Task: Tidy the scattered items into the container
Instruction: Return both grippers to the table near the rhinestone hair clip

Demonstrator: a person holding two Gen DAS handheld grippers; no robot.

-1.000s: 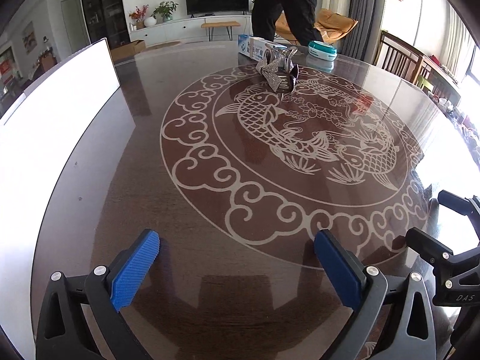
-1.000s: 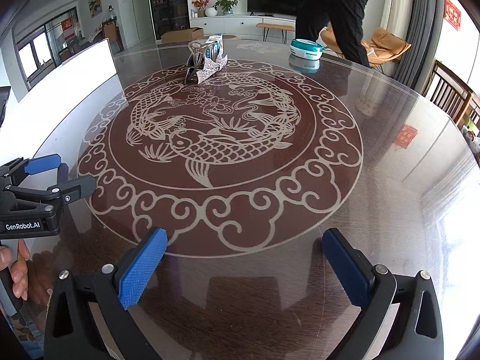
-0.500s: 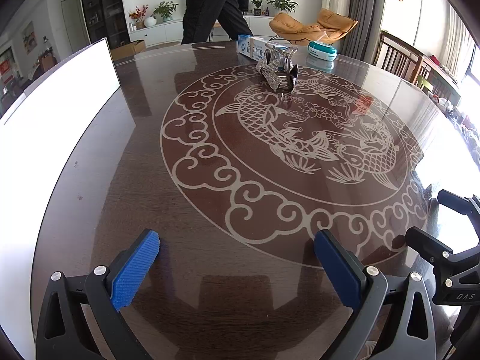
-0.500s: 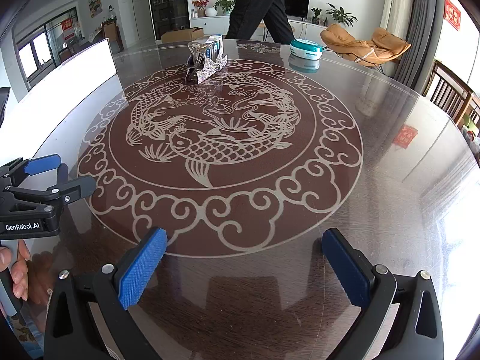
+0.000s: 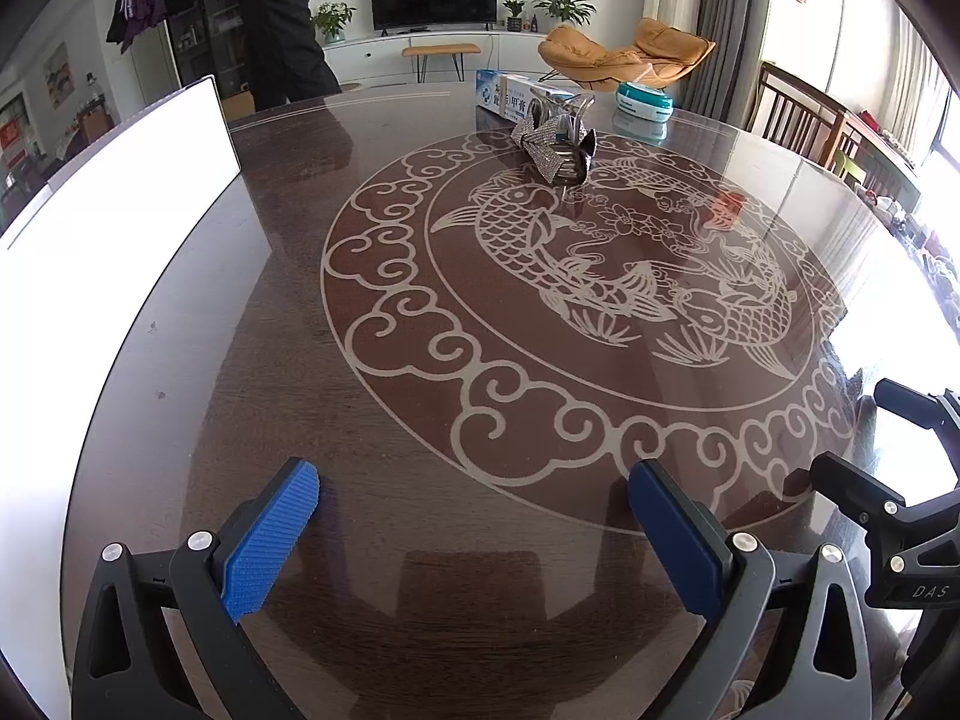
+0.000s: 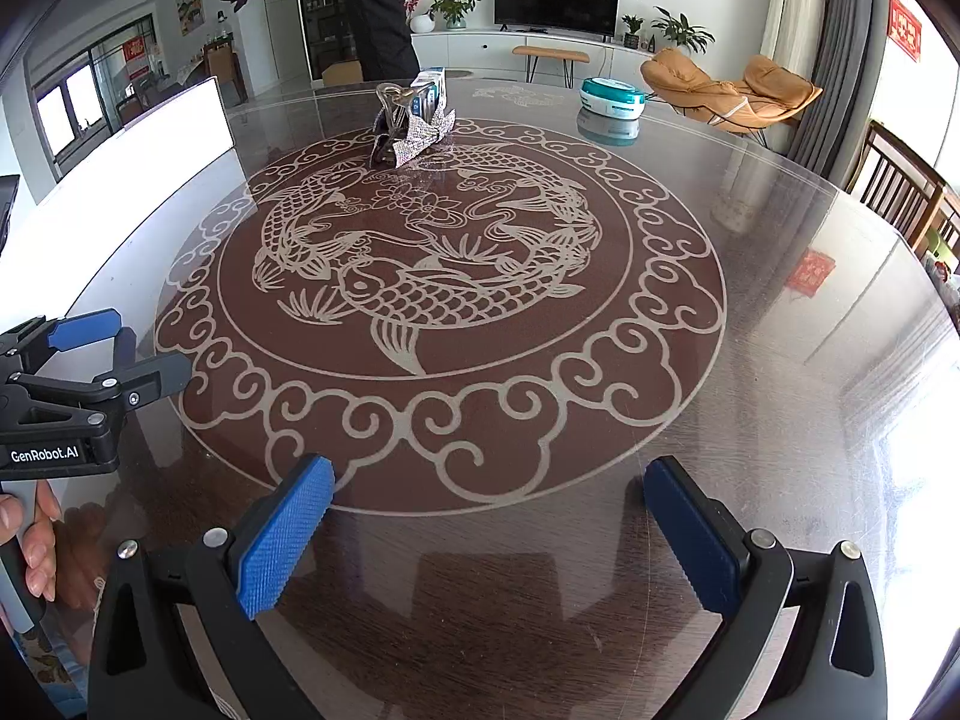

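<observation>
Fingers first: the left gripper (image 5: 474, 534) holds its blue pads spread wide with nothing between them, hovering low over the near edge of the worktop (image 5: 360, 396). Same story on the right gripper (image 6: 489, 534), pads wide apart, empty, touching nothing. The two tools sit side by side at the near rim, the right one showing at the edge of the left view and the left one at the edge of the right view, with a hand (image 6: 27, 546) wrapped round its handle.

Ahead of both lies bare glossy wood and the big carp inlay. Nothing within reach. Across the pattern, well apart from the fingers, sits the sparkly patterned holder (image 5: 555, 147), and whether it is the container cannot be told for sure. Just behind it lies the toothpaste box (image 5: 516, 97), its long axis running roughly crosswise in the left view. Off to the right of those rests the teal round case (image 5: 643, 101), standing alone.

Both arms look about equally distant; the case lies towards the right gripper's side. A long forward reach seems needed before any grasp.

Beyond the worktop, a person (image 5: 282, 24) walks past with a dark garment.
</observation>
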